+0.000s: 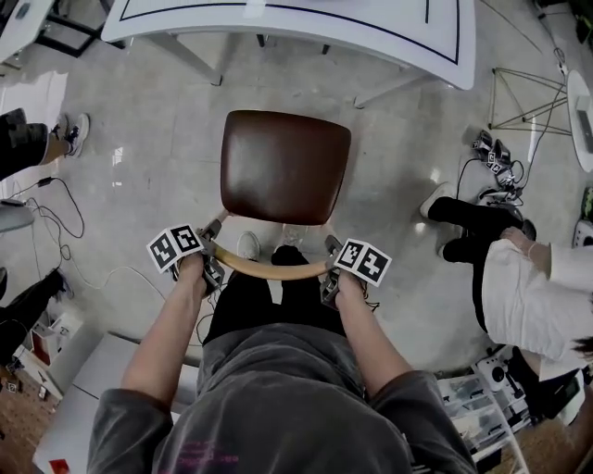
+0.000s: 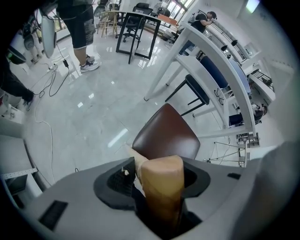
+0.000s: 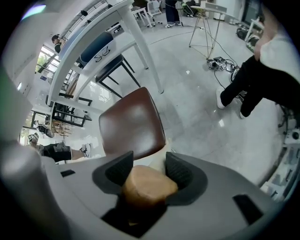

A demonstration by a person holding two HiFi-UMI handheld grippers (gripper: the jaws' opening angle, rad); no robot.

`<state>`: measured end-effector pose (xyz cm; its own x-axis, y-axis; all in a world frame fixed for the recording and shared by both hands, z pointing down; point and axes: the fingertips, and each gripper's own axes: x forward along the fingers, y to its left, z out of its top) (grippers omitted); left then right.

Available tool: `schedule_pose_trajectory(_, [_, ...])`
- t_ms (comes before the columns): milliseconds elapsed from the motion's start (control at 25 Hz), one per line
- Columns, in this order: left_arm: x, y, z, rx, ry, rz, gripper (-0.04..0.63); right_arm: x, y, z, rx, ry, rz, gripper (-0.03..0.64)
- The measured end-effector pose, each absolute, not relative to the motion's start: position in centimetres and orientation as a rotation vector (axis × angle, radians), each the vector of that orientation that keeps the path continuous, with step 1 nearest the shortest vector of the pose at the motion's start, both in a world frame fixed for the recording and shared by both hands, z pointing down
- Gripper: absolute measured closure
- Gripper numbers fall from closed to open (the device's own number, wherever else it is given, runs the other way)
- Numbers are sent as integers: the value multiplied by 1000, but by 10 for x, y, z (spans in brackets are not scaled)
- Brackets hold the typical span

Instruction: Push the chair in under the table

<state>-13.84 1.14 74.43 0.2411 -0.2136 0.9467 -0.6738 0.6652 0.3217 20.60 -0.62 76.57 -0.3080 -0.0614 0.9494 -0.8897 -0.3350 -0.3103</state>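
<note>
The chair [image 1: 285, 167] stands on the floor [image 1: 157, 157] before the table [image 1: 306, 28], not under it. Left gripper [image 1: 211, 267] at the backrest [image 1: 273, 270] left end, right gripper [image 1: 331, 278] at its right end.

The chair [image 1: 285, 167] hides its own legs; the table [image 1: 306, 28] runs off-frame.
</note>
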Motion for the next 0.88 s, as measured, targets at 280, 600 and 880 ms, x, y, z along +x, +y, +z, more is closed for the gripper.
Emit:
schedule_pose_trajectory(280, [-126, -11, 737, 831, -1350, 350, 374, 220, -37, 759, 1314, -1302, 1692, 402])
schedule_pose_trajectory(600, [-138, -52, 730, 844, -1370, 323, 374, 208, -83, 750, 1332, -1336, 1673, 402])
schedule_pose_trajectory(880, [-159, -105, 731, 864, -1354, 334, 374, 188, -134, 746, 1367, -1335, 1667, 402])
